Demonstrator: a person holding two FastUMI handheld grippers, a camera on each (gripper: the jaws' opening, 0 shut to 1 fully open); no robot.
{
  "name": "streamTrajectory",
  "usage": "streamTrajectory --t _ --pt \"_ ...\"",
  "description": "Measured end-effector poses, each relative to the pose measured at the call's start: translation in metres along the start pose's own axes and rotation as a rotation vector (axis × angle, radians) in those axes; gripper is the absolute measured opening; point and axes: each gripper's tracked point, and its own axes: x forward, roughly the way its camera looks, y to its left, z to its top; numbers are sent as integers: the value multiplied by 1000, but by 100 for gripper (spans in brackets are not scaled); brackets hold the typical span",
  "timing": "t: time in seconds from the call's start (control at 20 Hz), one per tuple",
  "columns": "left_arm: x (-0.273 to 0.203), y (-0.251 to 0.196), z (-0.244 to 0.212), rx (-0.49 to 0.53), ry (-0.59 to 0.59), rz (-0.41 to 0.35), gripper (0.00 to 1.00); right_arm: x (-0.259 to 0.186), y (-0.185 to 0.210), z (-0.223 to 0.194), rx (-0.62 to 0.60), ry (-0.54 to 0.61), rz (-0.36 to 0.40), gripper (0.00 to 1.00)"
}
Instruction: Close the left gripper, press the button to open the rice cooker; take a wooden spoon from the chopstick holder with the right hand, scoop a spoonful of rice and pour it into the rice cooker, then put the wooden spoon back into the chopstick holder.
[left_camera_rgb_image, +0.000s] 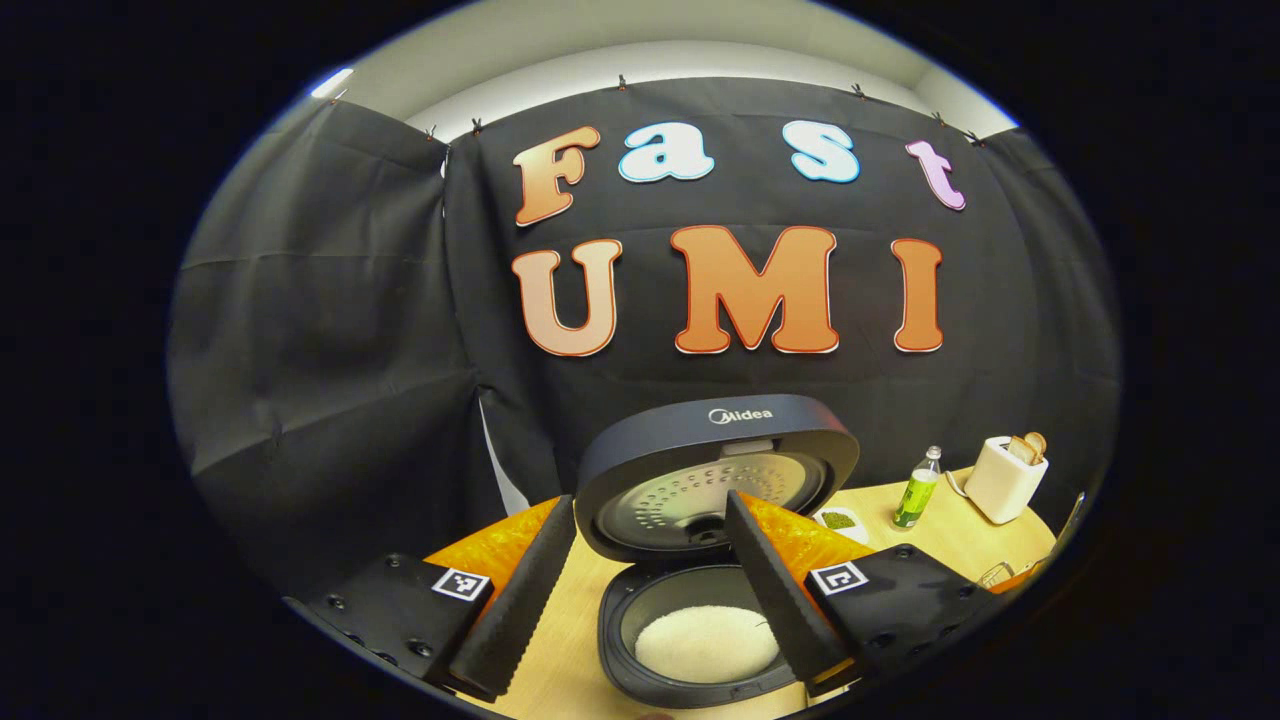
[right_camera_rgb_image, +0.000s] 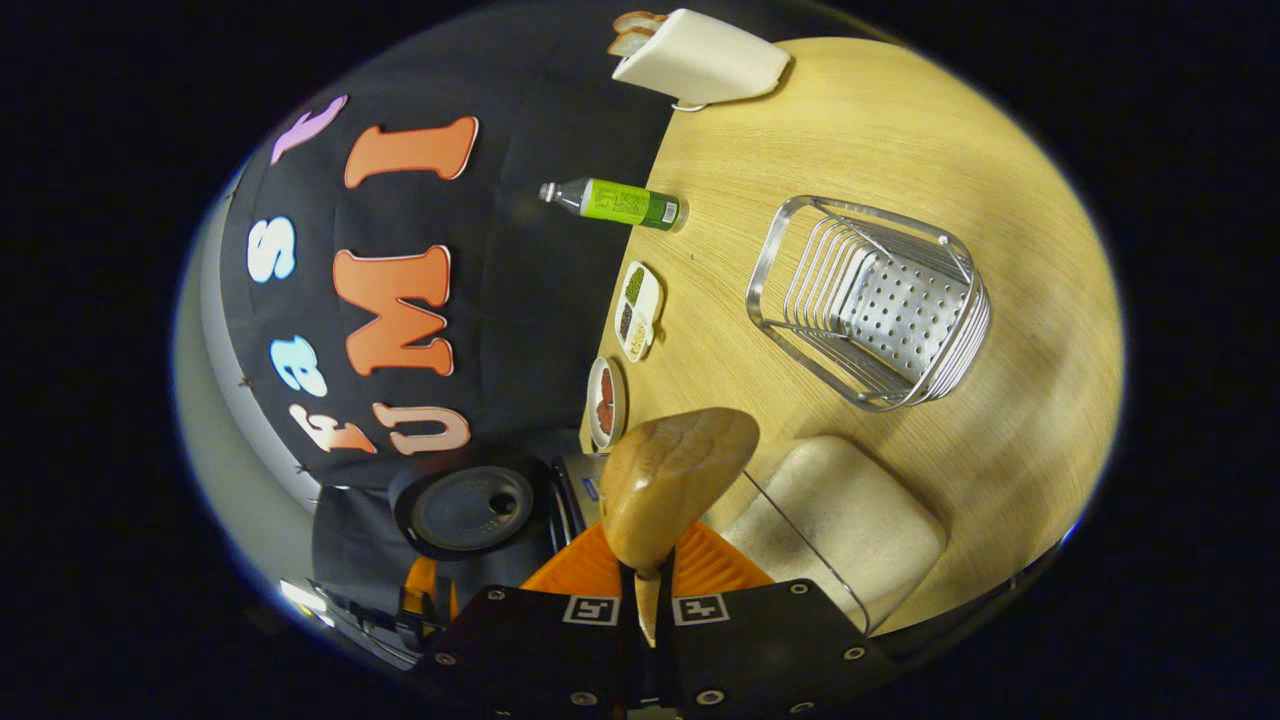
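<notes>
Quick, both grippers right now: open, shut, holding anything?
Left gripper: open, holding nothing, above the open rice cooker.
Right gripper: shut on the wooden spoon.

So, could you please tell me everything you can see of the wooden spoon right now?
In the right gripper view, the wooden spoon is a pale, smooth wood piece with a broad rounded bowl narrowing to a slim handle. The right gripper is shut on that handle, both fingers pressing it, so the bowl sticks out forward from the fingers. The side of the bowl facing the camera looks bare. Beyond it lie the rice container and the metal holder; whether the spoon touches either cannot be told.
</notes>
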Motion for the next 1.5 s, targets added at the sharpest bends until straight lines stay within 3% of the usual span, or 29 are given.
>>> streamTrajectory --t 0.05,0.1,0.15,0.25,0.7,0.85,1.1,1.5 --pt "-2 -2 1 -1 -3 4 100 -2 6 5 40 2 29 5" --pt "-4 -4 2 1 -6 9 94 -6 9 11 74 -1 56 5" --pt "-5 -4 4 2 -9 18 100 -5 14 16 107 -3 79 5" --pt "-7 -6 6 -3 -17 31 100 -6 28 18 166 0 121 5" --pt "-20 10 18 -2 -54 99 97 36 114 -6 181 118 226 5" --pt "-25 25 21 9 -68 133 94 56 130 -14 162 143 210 5" --pt "-33 51 20 5 -77 178 100 88 142 -29 110 156 148 5" --pt "-36 71 12 -12 -68 221 100 121 165 -48 -2 144 102 5"
